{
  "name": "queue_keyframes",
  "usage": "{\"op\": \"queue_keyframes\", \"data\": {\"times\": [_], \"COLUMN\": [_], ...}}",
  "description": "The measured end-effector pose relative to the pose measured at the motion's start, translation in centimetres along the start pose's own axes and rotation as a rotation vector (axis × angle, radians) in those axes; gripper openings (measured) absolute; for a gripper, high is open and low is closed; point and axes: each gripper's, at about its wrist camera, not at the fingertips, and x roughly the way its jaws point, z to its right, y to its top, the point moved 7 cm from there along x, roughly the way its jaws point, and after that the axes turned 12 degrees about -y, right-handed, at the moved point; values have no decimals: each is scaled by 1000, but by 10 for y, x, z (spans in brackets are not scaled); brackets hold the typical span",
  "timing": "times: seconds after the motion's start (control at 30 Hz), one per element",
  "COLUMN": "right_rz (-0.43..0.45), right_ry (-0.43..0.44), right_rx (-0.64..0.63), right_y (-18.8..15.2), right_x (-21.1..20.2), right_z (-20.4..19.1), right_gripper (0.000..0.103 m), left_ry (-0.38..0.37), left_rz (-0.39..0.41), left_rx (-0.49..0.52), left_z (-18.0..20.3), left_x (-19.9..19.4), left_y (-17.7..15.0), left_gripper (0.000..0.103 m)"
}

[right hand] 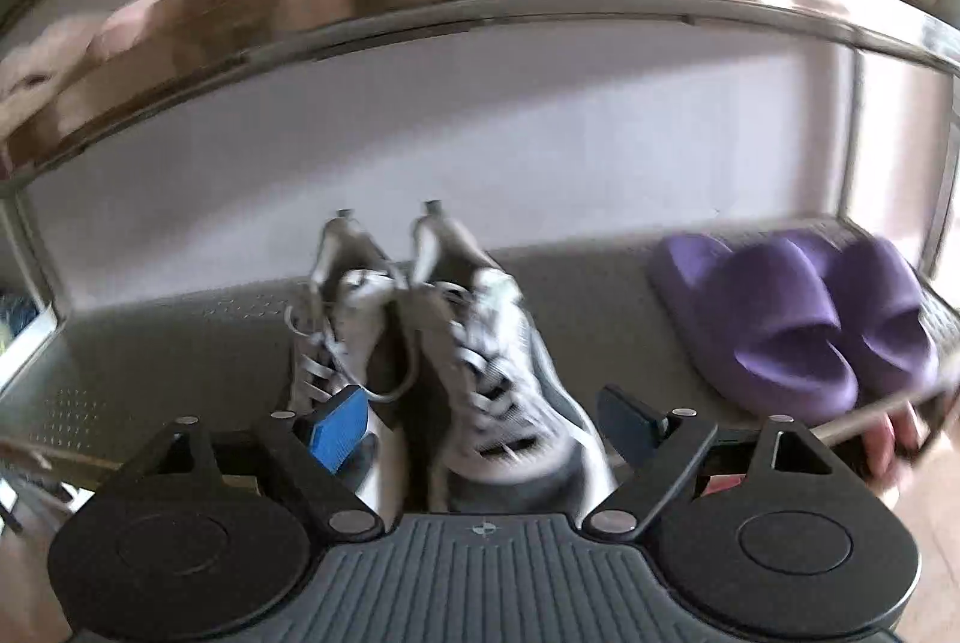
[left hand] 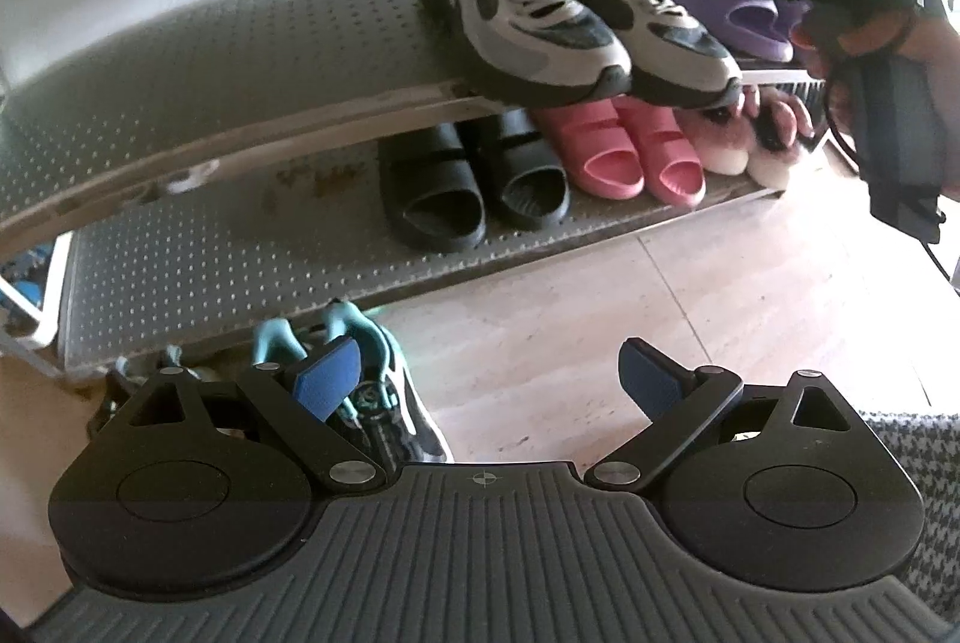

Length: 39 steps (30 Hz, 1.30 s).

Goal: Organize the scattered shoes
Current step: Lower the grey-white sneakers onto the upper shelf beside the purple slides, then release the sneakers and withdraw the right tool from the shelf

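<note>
Grey-and-white sneakers [left hand: 576,13] sat paired on the middle shelf [left hand: 210,61] of the rack, toes toward the camera, purple slides [right hand: 798,325] beside them at three o'clock. Down below, black slides [left hand: 474,181], pink slides [left hand: 630,145] and fluffy slippers [left hand: 744,133] lined the bottom shelf. The right gripper [right hand: 486,421] hovered in front of the sneakers, jaws spread and released, the right sneaker's toe between them untouched. The left gripper [left hand: 492,379] hung over the floor [left hand: 540,301], jaws wide and empty. A teal sneaker [left hand: 384,403] lay at nine o'clock of it, on the floor.
</note>
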Motion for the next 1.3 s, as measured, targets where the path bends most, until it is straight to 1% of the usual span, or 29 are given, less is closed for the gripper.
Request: {"op": "queue_keyframes", "data": {"times": [0.07, 0.17, 0.2, 0.27, 0.33, 0.4, 0.47, 0.53, 0.57, 0.63, 0.67, 0.73, 0.77, 0.8, 0.93, 1.07, 1.1, 1.13, 1.17, 1.2, 1.23, 1.3], "right_rz": [-9, -77, -93, -90, -61, -52, -50, -57, -67, -125, -161, -167, -164, -165, -159, -104, -90, -80, -69, -55, -37, -9], "right_ry": [14, 89, 106, 111, 108, 101, 101, 89, 81, 74, 77, 57, 47, 42, 22, -58, -77, -94, -108, -122, -137, -166], "right_rx": [-4, 25, 34, 52, 76, 134, 160, 123, 84, -64, -114, -178, -193, -177, -54, -177, -196, -207, -218, -233, -252, -265], "right_y": [2, 2, 2, 4, 10, 14, 16, 15, 15, 8, 4, -2, -3, -2, -1, -8, -9, -9, -8, -7, -5, -4], "right_x": [10, 30, 34, 40, 47, 52, 55, 55, 53, 41, 38, 31, 31, 33, 46, 52, 52, 52, 51, 50, 48, 49], "right_z": [-6, -14, -16, -17, -20, -19, -18, -24, -27, -37, -39, -39, -41, -42, -37, -54, -57, -59, -61, -62, -64, -62], "right_gripper": [82, 79, 84, 84, 84, 84, 86, 86, 86, 85, 85, 84, 84, 85, 85, 85, 83, 76, 71, 62, 59, 56], "left_ry": [-4, -4, -4, -1, 0, -2, -1, 0, 1, 3, 4, 4, 2, -1, -1, 9, 10, 10, 10, 9, 8, 8], "left_rz": [-5, -13, -16, -16, -16, -17, -20, -22, -24, -24, -23, -19, -18, -19, -27, -41, -43, -45, -49, -53, -57, -66], "left_rx": [-3, -1, -2, -11, -23, -31, -29, -27, -28, -33, -37, -49, -50, -50, -38, -45, -52, -58, -62, -64, -63, -56], "left_z": [-1, -4, -6, -9, -13, -15, -15, -16, -16, -18, -18, -18, -17, -16, -14, -18, -20, -20, -21, -20, -20, -17], "left_x": [2, 4, 4, 5, 4, 3, 3, 2, 1, 0, 0, -1, -1, -1, 2, 6, 7, 8, 10, 11, 13, 16], "left_y": [0, -2, -2, -2, -2, -3, -4, -6, -7, -7, -7, -7, -7, -6, -8, -9, -10, -10, -11, -11, -12, -14], "left_gripper": [96, 96, 96, 96, 96, 96, 96, 96, 96, 96, 96, 96, 96, 96, 96, 96, 96, 96, 96, 96, 96, 96]}}
